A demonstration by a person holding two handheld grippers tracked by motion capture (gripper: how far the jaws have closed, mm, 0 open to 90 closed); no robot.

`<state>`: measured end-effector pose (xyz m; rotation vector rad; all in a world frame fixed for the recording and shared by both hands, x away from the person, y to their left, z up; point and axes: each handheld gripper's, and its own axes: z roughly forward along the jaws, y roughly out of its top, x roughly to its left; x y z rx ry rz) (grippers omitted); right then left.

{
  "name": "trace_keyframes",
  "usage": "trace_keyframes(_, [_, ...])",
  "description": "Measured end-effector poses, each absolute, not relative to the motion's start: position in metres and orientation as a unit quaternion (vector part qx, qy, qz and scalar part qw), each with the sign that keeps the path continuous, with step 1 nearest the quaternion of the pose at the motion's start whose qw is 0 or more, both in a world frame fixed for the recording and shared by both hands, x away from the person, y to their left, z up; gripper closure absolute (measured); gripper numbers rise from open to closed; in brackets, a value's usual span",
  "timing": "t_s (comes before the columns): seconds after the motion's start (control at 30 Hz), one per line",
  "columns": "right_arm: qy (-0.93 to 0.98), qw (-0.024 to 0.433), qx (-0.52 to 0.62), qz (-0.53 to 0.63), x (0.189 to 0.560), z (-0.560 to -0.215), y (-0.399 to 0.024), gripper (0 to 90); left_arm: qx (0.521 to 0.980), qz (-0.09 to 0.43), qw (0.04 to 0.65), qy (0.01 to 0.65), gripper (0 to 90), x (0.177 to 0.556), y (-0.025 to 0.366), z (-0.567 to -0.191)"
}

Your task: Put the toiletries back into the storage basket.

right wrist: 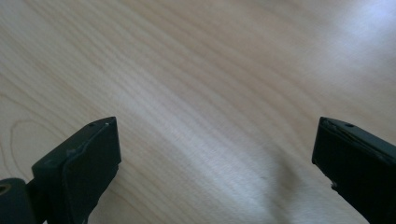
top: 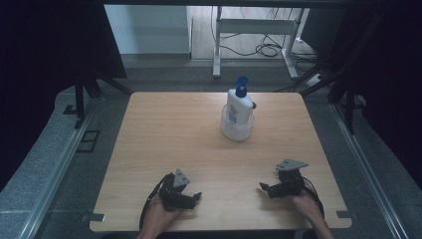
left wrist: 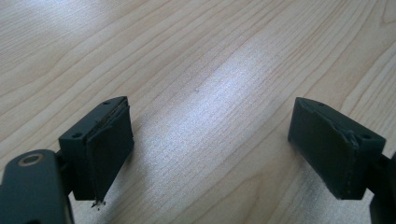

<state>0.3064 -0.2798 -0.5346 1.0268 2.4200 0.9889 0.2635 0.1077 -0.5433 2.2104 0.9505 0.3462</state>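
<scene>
Wooden worktop [top: 164, 129] with both my tools low in the frame and a bottle far from them.

I hold the left tool [top: 191, 198] at lower left and the right tool [top: 266, 188] at lower right, both released, jaws wide apart over bare wood in the two gripper views. Near the upper middle, a white bottle [top: 238, 108] with a blue cap stands upright inside a clear round container [top: 237, 130], well apart from both tools.

The left gripper [top: 191, 196] sits low in the person's left hand [top: 160, 213], jaws spread wide. The right gripper [top: 265, 187], opposite it, gapes too, both pointing inward.
</scene>
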Motion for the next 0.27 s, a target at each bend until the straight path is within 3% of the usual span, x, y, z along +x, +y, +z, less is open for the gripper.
trace_keyframes(0.27, [0.853, 0.149, 0.36, 0.347, 0.3054, -0.5435, -0.2778, 0.0, 0.852, 0.133, 0.348, 0.367, 13.4, 0.2633, 0.1076, -0.5434])
